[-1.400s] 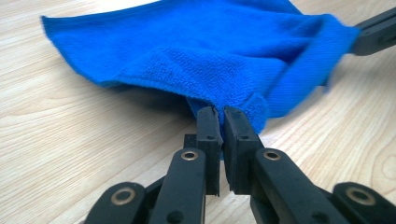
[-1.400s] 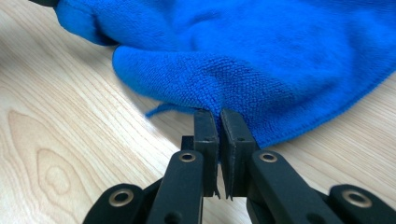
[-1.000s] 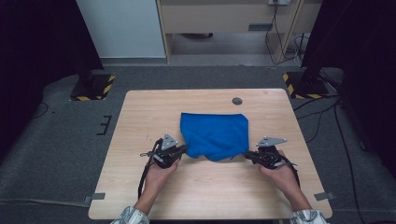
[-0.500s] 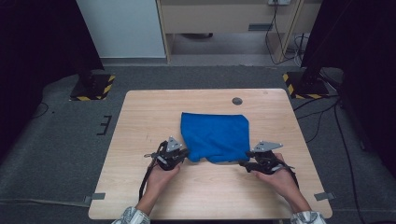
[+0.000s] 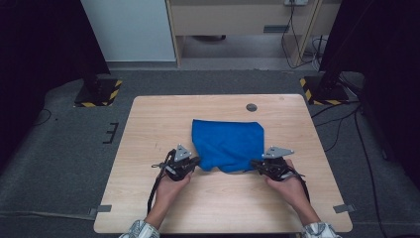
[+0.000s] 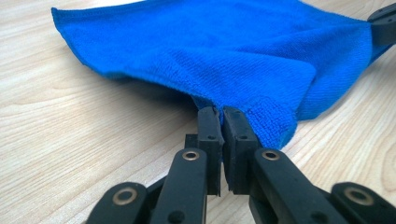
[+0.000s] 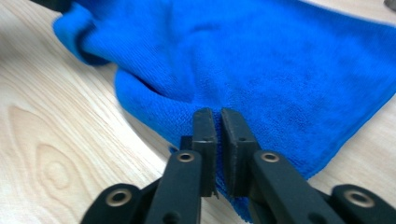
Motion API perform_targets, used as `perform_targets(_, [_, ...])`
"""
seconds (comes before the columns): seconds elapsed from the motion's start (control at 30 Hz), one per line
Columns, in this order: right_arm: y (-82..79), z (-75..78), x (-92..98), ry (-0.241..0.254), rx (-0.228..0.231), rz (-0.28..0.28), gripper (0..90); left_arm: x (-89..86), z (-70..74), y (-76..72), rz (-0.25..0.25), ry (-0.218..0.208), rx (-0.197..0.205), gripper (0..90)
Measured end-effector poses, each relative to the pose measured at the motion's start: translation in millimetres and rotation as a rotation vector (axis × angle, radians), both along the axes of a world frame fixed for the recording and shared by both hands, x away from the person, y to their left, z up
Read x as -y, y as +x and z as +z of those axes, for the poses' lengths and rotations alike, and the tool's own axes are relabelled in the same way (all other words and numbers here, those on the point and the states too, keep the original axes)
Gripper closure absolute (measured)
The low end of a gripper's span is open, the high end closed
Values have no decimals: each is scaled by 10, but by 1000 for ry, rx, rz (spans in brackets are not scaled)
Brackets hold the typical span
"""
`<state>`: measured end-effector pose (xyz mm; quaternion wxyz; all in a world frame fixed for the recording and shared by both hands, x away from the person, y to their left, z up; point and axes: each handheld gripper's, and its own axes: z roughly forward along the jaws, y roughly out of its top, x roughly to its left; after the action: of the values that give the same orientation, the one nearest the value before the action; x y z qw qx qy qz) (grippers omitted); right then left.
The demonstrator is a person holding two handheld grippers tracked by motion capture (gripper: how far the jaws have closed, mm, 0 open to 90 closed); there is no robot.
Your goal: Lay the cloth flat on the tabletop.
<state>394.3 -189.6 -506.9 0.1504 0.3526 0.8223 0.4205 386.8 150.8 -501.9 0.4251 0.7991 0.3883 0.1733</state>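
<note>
Since the picture from a second ago, the near edge of the blue cloth point(image 5: 228, 145) has been pulled a little closer to the person, and the right gripper point(image 5: 253, 164) has slid in along that edge toward the middle of the table; its jaws opened partway and have just been closing again, now pinching the cloth. The left gripper point(image 5: 196, 161) has hardly moved. The cloth lies in the middle of the wooden table point(image 5: 148, 134), with its near two corners held, one by each gripper. Both pairs of jaws are squeezed nearly together with blue cloth between them. The high view shows the whole cloth, both hands, the round dark hole point(image 5: 251, 107) in the table behind the cloth, and the yellow and black striped feet point(image 5: 99, 93) on the grey floor. The left gripper view shows up close how the cloth point(image 6: 215, 51) lifts off the wood and bunches at the left gripper point(image 6: 220, 114), with the tip of the other gripper far off at the top right. The right gripper view shows the cloth point(image 7: 261, 60) folded under itself beside the right gripper point(image 7: 217, 116). No writing can be read anywhere.
</note>
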Motion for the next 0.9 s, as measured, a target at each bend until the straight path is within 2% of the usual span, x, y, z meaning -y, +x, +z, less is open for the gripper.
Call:
perform_targets(0.1, [-34, 89, 33, 36, 10, 4, 872, -6, 39, -36, -6, -20, 19, 862])
perform_targets(0.33, [-58, 195, 93, 38, 1, 11, 871, -37, 109, -91, -4, -35, 27, 864])
perform_targets(0.4, [-27, 208, 101, 28, -1, 8, 868, -43, 113, -51, 11, -32, 32, 864])
perform_targets(0.53, [144, 102, 87, -5, -27, -7, 866, -40, 29, 98, 40, -12, 15, 866])
perform_targets(0.63, [283, -13, 61, -36, -57, -20, 867, -8, -58, 196, 44, 31, 2, 867])
perform_targets(0.8, [429, -129, 14, -64, -75, -29, 866, 28, -215, 335, 55, 96, -25, 867])
perform_targets(0.9, [491, -161, -15, -72, -81, -32, 864, 58, -264, 393, 53, 125, -22, 866])
